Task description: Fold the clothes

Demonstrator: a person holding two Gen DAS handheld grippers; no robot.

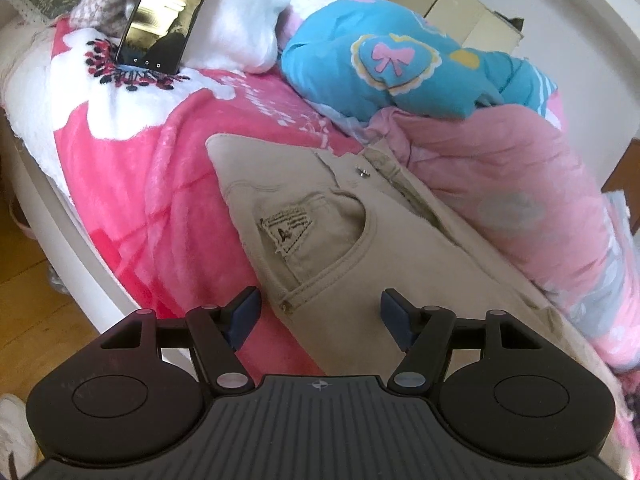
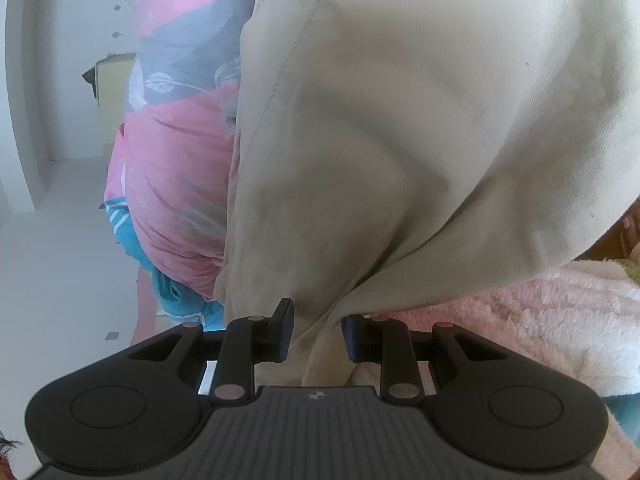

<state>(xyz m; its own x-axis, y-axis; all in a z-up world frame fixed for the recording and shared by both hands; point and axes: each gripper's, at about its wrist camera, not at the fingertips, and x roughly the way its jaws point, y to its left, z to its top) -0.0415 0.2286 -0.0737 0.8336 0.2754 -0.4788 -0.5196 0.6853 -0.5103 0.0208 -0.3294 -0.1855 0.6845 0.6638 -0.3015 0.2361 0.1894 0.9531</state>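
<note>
Right gripper: nearest thing in its own view; its fingers stand narrow, pinching a gathered fold of the beige trousers, which rise from the pinch and fill most of that view.

Left gripper: fingers wide apart with nothing between them, hovering over the lower part of the trousers, tilted down toward the cloth.

Beige trousers, left view: they lie flat on the bed, front pocket and waist button showing; the waistband is the far end, and the legs run toward the camera and off to the lower right.

Key relation: the trousers' long axis runs diagonally, from the waistband beyond the left fingers down to the right, where I judge the right gripper has its hold. The left gripper is the nearer to the waist, which lies straight ahead of it.

Likely next need: a left grasp near the pocket or waistband, so the lifted end can be folded toward it; this is a judgement only.

Bed cover: a pink and white fleece blanket under the trousers, reaching the bed's left edge.

Beside the trousers: a pink quilt touches their right side.

Farther back: a blue garment with a bow print, bunched near the bed's far edge.

Farthest: a phone propped against a white pillow at the far left corner.
</note>
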